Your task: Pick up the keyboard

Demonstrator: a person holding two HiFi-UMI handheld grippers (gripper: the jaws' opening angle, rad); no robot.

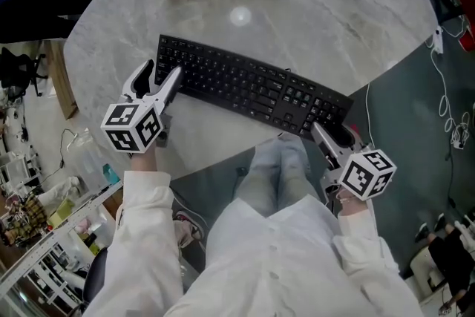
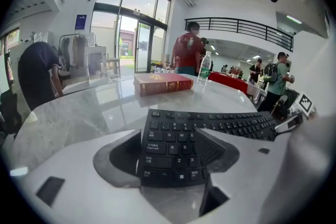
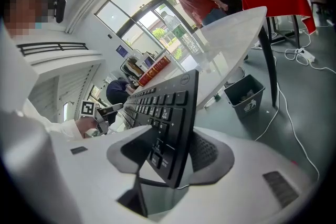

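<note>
**Keyboard flat on the tabletop: one end gripped, the other not yet**

The keyboard [image 1: 249, 85] lies flat along the near edge of the tabletop [image 1: 312, 18], so nothing is lifted yet. Your right gripper [image 1: 329, 130] is at its right end. In the right gripper view its fingers [image 3: 210, 152] sit against both faces there, pinching it as far as that view shows. Your left gripper [image 1: 163, 70] is at the left end. Its fingers [image 2: 215, 152] are spread with the corner keys between them, and a gap shows on the outer side, so nothing is clamped.

By my reading, you have placed both grippers. What is left is to press the left fingers together on the keyboard, then raise both ends evenly.
</note>
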